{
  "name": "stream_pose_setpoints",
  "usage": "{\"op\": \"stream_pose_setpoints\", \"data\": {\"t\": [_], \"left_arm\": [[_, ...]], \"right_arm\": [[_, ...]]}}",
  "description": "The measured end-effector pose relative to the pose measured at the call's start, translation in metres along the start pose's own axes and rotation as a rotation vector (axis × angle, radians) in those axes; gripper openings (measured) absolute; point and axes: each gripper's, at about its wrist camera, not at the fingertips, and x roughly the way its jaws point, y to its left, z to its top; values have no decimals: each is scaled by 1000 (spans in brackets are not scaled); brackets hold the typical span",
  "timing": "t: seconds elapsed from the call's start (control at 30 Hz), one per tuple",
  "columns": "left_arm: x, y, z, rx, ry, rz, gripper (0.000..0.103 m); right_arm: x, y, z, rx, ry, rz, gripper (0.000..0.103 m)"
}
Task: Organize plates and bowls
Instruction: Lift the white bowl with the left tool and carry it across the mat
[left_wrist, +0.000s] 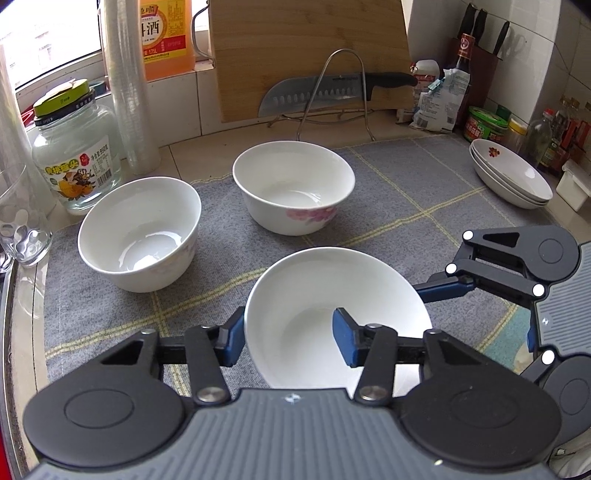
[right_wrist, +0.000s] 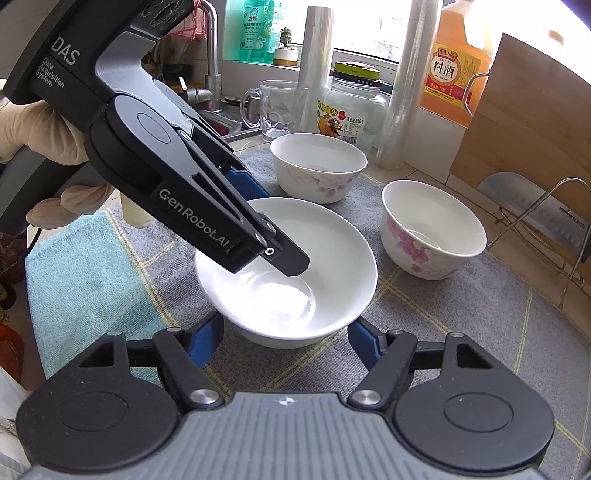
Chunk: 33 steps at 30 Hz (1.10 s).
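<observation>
Presently the plain white bowl rests on the grey checked mat, directly ahead of and below both tools; it is gripped from two sides. Left tool: one pad outside the rim, one inside, clamped on the bowl wall at the side nearest it. Right tool: jaws closed around the lower body of the same bowl, one blue pad at each flank; contact appears firm but is partly hidden under the bowl. Both hands are equally near; the bowl is round and sits slightly tilted toward the left tool.

Beyond the tools, further along their pointing line, stand two floral bowls, apart from each other, probable nesting targets. A stack of shallow plates sits well off to the right of the left tool, at the mat's far corner.
</observation>
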Motion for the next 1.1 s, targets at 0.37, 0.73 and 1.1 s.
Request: {"op": "stream_pose_setpoints", "data": {"t": [0.37, 0.73, 1.1], "left_arm": [[-3, -8, 1, 20, -3, -16, 49], [4, -39, 15, 63, -20, -85, 49], [27, -83, 31, 130, -14, -175, 49]], "right_arm": [[-7, -1, 0, 10, 13, -3, 78], [-38, -18, -14, 52, 25, -54, 78], [-69, -43, -42, 117, 61, -130, 78]]}}
